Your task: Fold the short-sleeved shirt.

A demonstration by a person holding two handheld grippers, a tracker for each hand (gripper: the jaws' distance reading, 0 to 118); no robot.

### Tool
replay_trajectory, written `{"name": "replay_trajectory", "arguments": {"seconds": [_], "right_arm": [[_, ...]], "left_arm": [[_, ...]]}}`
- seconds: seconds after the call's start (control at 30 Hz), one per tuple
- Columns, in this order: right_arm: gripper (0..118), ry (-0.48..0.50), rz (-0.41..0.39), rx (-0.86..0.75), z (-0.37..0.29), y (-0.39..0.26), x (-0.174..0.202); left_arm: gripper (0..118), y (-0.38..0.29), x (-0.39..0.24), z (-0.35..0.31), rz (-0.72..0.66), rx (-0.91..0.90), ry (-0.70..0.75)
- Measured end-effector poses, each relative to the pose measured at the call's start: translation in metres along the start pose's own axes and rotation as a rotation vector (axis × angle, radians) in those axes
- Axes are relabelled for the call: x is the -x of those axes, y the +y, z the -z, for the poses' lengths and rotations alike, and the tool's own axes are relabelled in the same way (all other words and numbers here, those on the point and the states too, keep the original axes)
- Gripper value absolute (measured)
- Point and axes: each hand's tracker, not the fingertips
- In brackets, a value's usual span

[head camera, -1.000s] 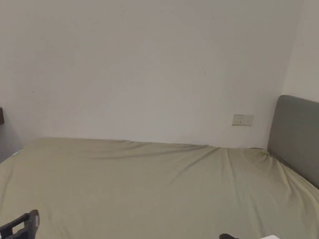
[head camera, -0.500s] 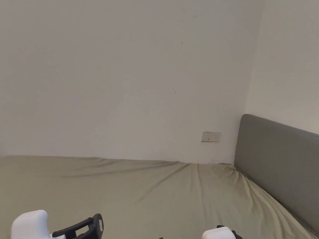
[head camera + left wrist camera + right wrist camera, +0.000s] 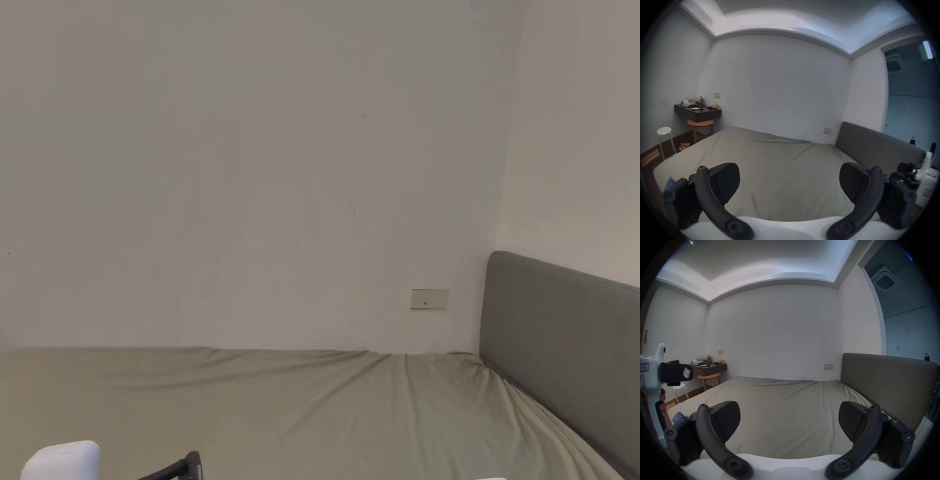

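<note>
A small bunch of light blue cloth [image 3: 678,416] lies at the near left edge of the bed, half hidden behind a jaw; it also peeks out in the left gripper view [image 3: 670,183]. I cannot tell if it is the shirt. My left gripper [image 3: 789,180] hovers over the bed sheet [image 3: 778,162], jaws wide apart with nothing between them. My right gripper [image 3: 789,418] is also open and empty above the sheet. A hand holds the left gripper [image 3: 676,371] level at the left. Its jaw tip [image 3: 189,467] pokes up at the head view's bottom edge.
The olive-beige sheet [image 3: 300,406] covers the bed up to a white wall. A grey headboard [image 3: 562,337] bounds the right side. A dark shelf [image 3: 697,112], a wooden side table [image 3: 700,125] and a white stool [image 3: 664,131] stand beyond the bed's left end.
The head camera has swung right and tilted up, so bed and headboard shifted. The left gripper rose into the head view's lower left, then sank lower; the right gripper's white top slid off the bottom edge.
</note>
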Motion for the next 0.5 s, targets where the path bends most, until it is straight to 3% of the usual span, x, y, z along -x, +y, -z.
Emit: {"name": "replay_trajectory", "arguments": {"seconds": [0.23, 0.4, 0.5], "right_arm": [[118, -0.003, 0.003, 0.015, -0.002, 0.005, -0.004], [118, 0.003, 0.021, 0.014, 0.0, 0.009, -0.003], [118, 0.005, 0.021, 0.011, 0.0, 0.01, -0.003]], "left_arm": [[118, -0.004, 0.0, -0.005, 0.02, 0.007, -0.063], [118, -0.014, -0.017, -0.003, 0.165, 0.007, 0.143], [118, -0.017, -0.023, -0.001, 0.194, 0.015, 0.181]]}}
